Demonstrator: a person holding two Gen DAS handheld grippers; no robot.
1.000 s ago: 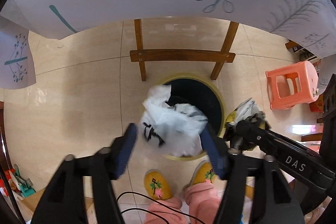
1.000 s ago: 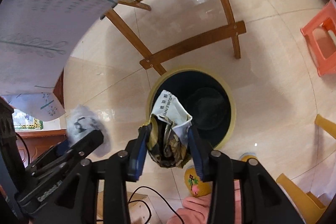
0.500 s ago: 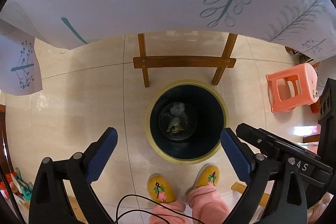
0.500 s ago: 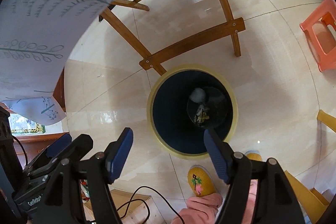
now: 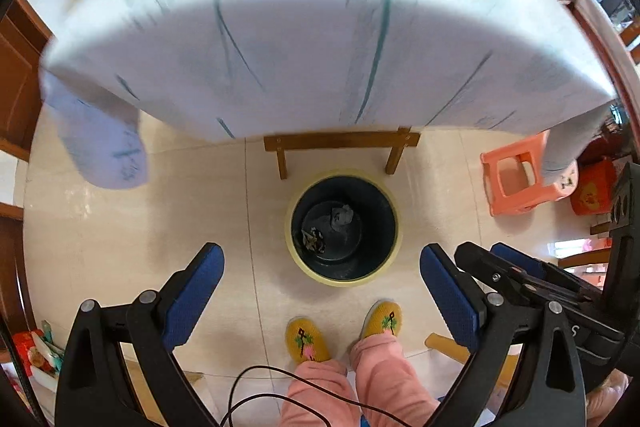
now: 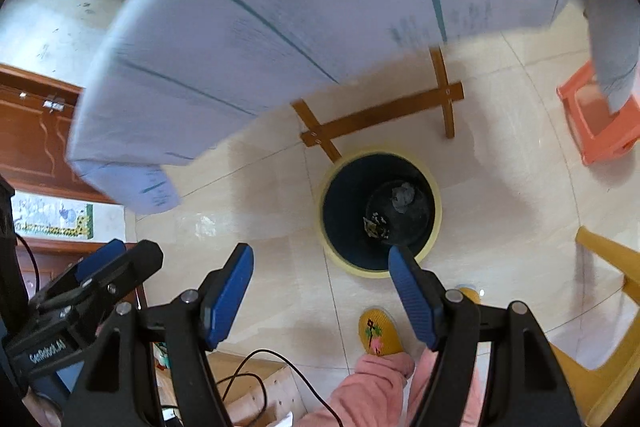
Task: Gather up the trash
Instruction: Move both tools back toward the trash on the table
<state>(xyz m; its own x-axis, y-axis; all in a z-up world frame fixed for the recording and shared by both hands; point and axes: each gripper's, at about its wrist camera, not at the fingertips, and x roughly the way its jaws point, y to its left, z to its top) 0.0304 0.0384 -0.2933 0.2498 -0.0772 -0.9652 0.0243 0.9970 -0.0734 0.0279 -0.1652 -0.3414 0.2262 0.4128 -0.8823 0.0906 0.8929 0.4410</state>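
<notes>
A dark round bin with a yellow rim point(image 5: 394, 251) stands on the tiled floor below both grippers; it also shows in the right wrist view point(image 6: 437, 227). A crumpled white bag point(image 5: 342, 215) point(image 6: 402, 195) and a dark printed wrapper point(image 5: 314, 239) point(image 6: 376, 225) lie at its bottom. My left gripper point(image 5: 322, 293) is open and empty, high above the bin. My right gripper point(image 6: 320, 289) is open and empty, above the bin's near left rim.
A table with a white leaf-print cloth point(image 5: 320, 39) fills the upper view, its wooden legs and crossbar point(image 5: 340, 141) just behind the bin. An orange plastic stool point(image 5: 520, 183) stands right. The person's yellow slippers point(image 5: 306, 341) are near the bin. A yellow chair point(image 6: 612, 307) is at right.
Both grippers opened and dropped the white bag and the wrapper into the bin. Since then both have risen away from the bin, and the tablecloth fills more of the view.
</notes>
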